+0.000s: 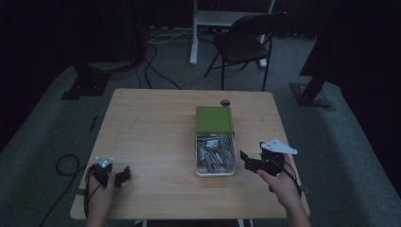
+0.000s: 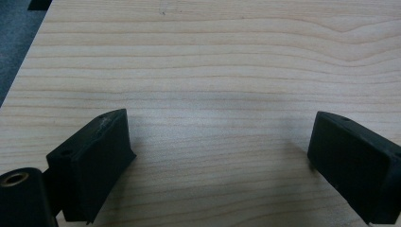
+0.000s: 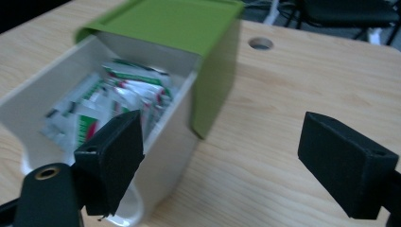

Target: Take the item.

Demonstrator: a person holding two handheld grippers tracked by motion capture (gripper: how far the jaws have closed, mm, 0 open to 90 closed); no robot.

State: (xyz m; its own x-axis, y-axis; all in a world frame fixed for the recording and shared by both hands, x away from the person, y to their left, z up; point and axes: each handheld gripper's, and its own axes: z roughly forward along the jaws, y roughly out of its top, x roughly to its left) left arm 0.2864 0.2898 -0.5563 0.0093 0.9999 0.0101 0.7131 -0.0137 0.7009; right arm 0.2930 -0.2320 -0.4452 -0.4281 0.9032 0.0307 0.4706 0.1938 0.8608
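Observation:
A white box with a green sliding lid lies at the table's middle right, its near half uncovered. Several white, green and red sachets fill it. My right gripper hovers open just right of the box's near end; in the right gripper view its jaws stand wide apart, the left one in front of the box wall, nothing between them. My left gripper rests open at the table's near left corner, over bare wood.
The wooden table has a round cable hole behind the box. A black folding chair and a white desk leg stand beyond the table. Cables trail on the grey carpet at left.

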